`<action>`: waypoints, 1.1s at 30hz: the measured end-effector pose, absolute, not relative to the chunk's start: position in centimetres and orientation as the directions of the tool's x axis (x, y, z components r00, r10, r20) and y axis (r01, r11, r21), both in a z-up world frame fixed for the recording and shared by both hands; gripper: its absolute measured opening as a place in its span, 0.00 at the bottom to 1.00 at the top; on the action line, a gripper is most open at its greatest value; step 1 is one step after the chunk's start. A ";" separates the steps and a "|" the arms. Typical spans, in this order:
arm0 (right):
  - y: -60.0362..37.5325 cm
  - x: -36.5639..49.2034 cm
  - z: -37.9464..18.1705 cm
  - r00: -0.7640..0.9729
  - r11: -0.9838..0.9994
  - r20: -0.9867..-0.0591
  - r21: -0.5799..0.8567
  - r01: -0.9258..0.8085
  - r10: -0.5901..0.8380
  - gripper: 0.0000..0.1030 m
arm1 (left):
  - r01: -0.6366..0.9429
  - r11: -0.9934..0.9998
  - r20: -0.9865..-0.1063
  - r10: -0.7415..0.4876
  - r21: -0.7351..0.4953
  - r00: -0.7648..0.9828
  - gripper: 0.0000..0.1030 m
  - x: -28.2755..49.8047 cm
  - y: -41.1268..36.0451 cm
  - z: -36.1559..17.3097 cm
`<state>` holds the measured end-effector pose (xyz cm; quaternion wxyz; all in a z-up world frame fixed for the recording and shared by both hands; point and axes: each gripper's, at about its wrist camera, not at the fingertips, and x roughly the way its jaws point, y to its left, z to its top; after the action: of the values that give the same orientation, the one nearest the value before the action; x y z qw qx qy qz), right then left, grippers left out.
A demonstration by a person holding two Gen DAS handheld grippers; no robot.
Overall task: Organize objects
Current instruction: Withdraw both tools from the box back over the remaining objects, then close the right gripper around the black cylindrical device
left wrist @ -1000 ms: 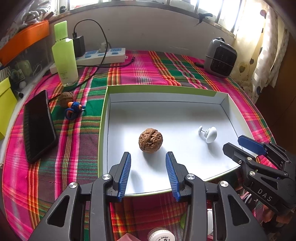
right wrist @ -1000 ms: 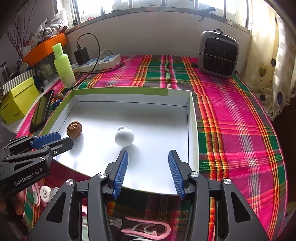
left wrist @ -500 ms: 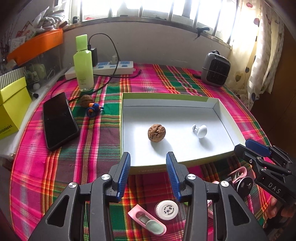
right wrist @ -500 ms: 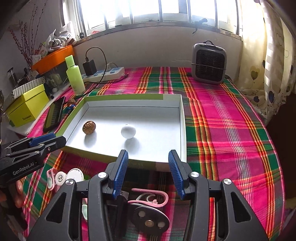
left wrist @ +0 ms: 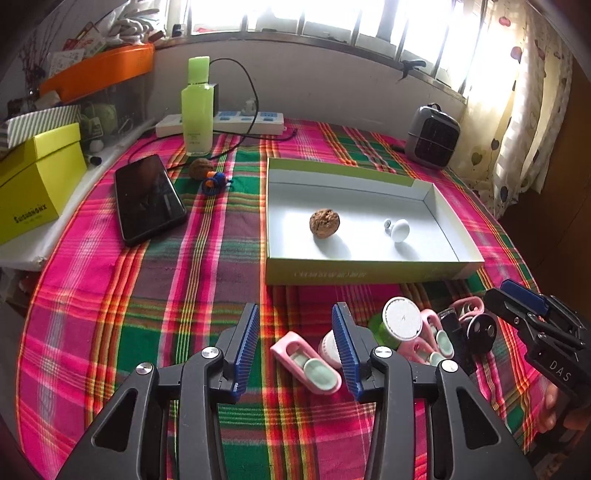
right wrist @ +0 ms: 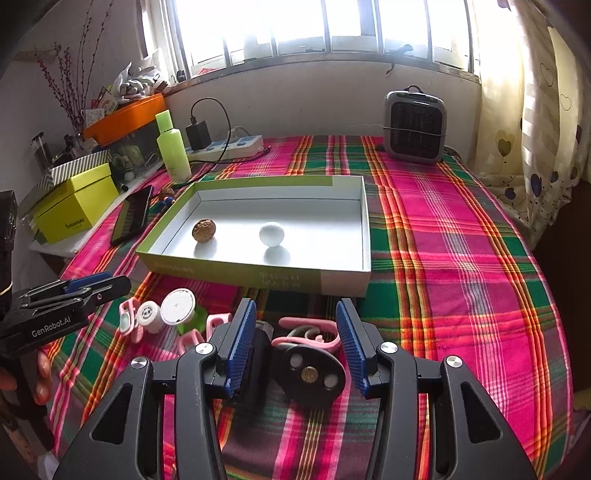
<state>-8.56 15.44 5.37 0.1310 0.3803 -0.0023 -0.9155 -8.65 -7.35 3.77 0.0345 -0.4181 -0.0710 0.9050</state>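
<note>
While both claws hang spread and empty, the left claw point(left wrist: 295, 347) is nearer the pink clip point(left wrist: 306, 362), which lies on the desk point(left wrist: 110, 295) just below its tips, long axis running ten to four o'clock; the box point(left wrist: 369, 271) sits at twelve o'clock.

Bright barred window point(right wrist: 332, 26), patterned curtain point(right wrist: 535, 129)

Daylight pours through the window point(right wrist: 325, 29) at the table's far edge, blown out to white glare in both views. The walnut point(left wrist: 324, 223) and white knob point(left wrist: 400, 229) cast soft shadows toward the near edge. Focus is sharp centrally; fisheye bending curves the edges, and the corners go black.
</note>
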 end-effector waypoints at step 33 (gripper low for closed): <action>13.5 -5.7 2.5 -0.578 -0.924 -0.738 0.164 0.346 -0.348 0.45 | 0.004 -0.984 -0.777 0.141 -0.181 -0.614 0.44 -6.5 -8.0 2.0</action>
<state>-5.74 13.54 2.47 0.1953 0.4158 -0.0011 -0.8882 -6.45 -7.97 2.04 0.0383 -0.4376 -0.0824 0.8946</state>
